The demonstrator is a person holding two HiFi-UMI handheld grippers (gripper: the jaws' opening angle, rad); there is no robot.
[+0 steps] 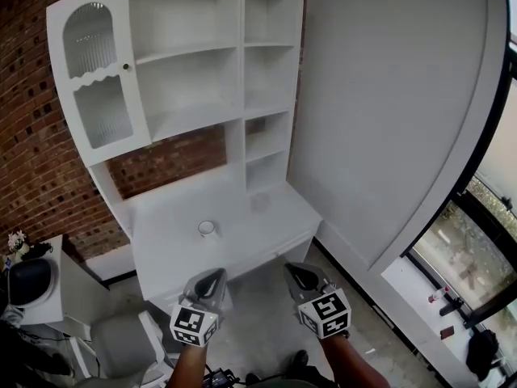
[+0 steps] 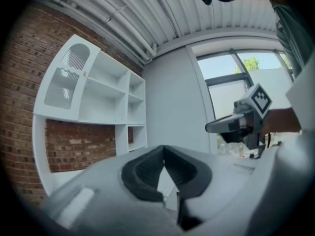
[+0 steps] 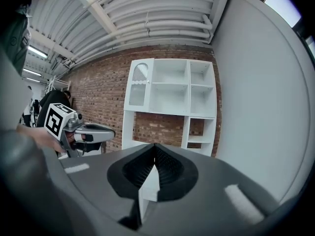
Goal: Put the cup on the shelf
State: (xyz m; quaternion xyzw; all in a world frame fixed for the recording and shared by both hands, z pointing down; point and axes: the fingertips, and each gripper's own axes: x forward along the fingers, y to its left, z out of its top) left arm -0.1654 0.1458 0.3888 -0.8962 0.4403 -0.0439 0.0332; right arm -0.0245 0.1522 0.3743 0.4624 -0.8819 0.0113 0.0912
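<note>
A small white cup point(image 1: 208, 229) stands upright near the middle of the white desk top point(image 1: 174, 245). Above it rises the white shelf unit point(image 1: 198, 63) with open, bare compartments, also seen as the shelf unit point(image 3: 170, 102) and the shelf unit point(image 2: 101, 95). My left gripper point(image 1: 216, 275) and right gripper point(image 1: 292, 270) are held side by side over the floor, short of the desk's front edge. Both are shut with nothing between the jaws. The cup is hidden in both gripper views. The right gripper point(image 2: 211, 127) shows in the left gripper view, the left gripper point(image 3: 109, 130) in the right one.
A glazed cabinet door point(image 1: 95, 75) stands at the shelf's left. Brick wall point(image 1: 32, 160) lies behind, a grey wall point(image 1: 396, 111) to the right with windows point(image 1: 485, 208) beyond. A white side table point(image 1: 48, 285) and a grey chair point(image 1: 121, 346) stand at lower left.
</note>
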